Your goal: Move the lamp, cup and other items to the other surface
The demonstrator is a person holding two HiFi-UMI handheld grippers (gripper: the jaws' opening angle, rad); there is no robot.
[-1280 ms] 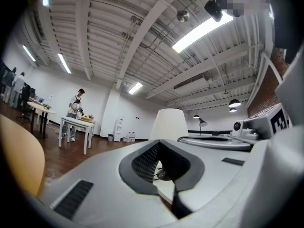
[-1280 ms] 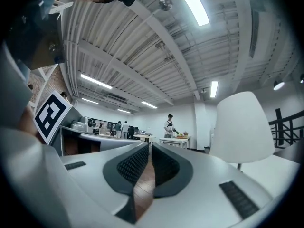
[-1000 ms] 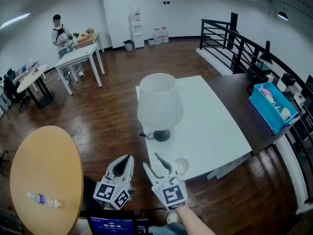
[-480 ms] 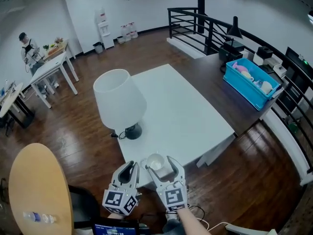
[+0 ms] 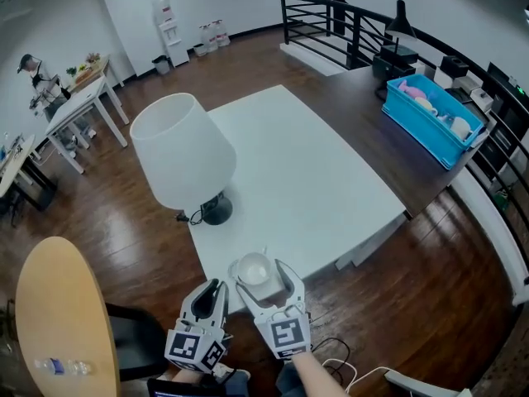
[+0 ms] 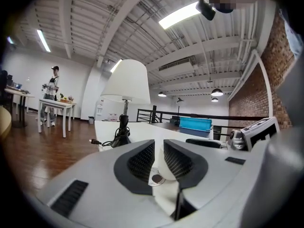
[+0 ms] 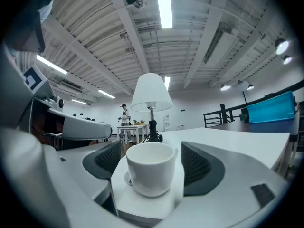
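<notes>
A white lamp [image 5: 178, 151] with a dark base stands at the left edge of the white table [image 5: 331, 180]. In the left gripper view the lamp [image 6: 126, 82] rises beyond the jaws. A white cup [image 5: 254, 269] sits near the table's front edge. My right gripper [image 5: 263, 273] has just been opening and stands open around the cup [image 7: 149, 167], with a gap on both sides. My left gripper [image 5: 211, 290] hangs in front of the table edge, left of the cup. Its jaws have just been opening too, to a narrow gap [image 6: 159, 148] with nothing gripped.
A round wooden table [image 5: 58, 313] with a plastic bottle [image 5: 58, 366] lies at the lower left, a dark chair [image 5: 136, 337] beside it. A blue bin [image 5: 430, 118] sits on the dark counter at right, by a black railing [image 5: 331, 15]. A person [image 5: 33, 64] stands far left.
Both grippers have sunk toward the table's front edge. The right jaws have widened and now flank the cup, which was to their right before. The left jaws have parted slightly.
</notes>
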